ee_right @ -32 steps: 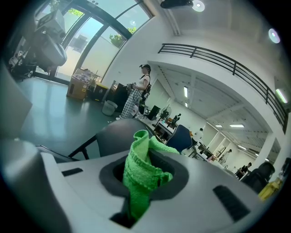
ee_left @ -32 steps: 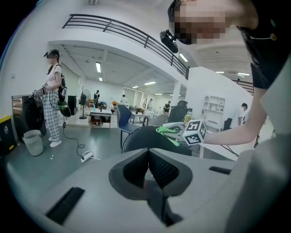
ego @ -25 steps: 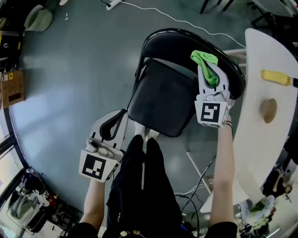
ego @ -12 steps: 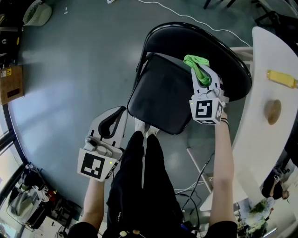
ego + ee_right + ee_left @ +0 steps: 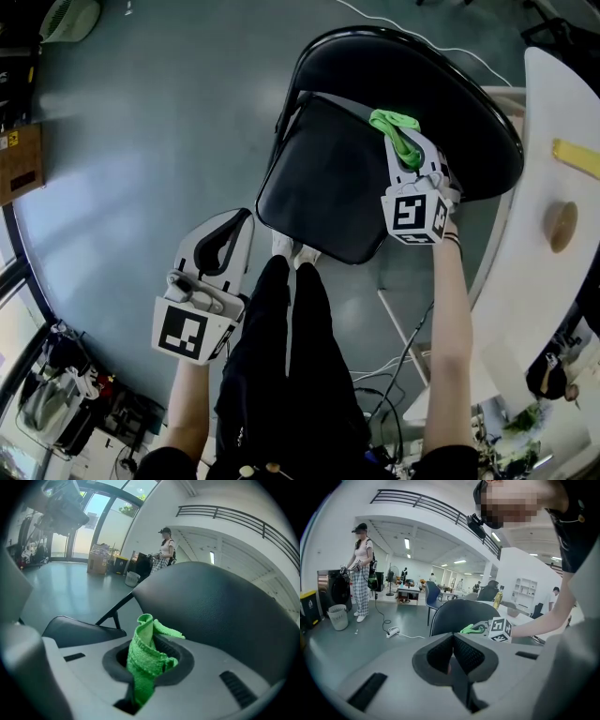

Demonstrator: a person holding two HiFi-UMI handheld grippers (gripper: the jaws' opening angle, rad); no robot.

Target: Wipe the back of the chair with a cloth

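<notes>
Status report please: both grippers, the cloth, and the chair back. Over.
Right gripper shut on cloth, at the chair back; contact unclear. Left gripper shut, empty, beside the seat. Nothing between cloth and chair back.

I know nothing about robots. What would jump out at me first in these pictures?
The bright green cloth stands out most, pinched in the right gripper close to the curved backrest of the black chair. That chair fills the middle of the head view on a grey floor. The left gripper, shut and empty, hangs low beside the person's dark trousers.
</notes>
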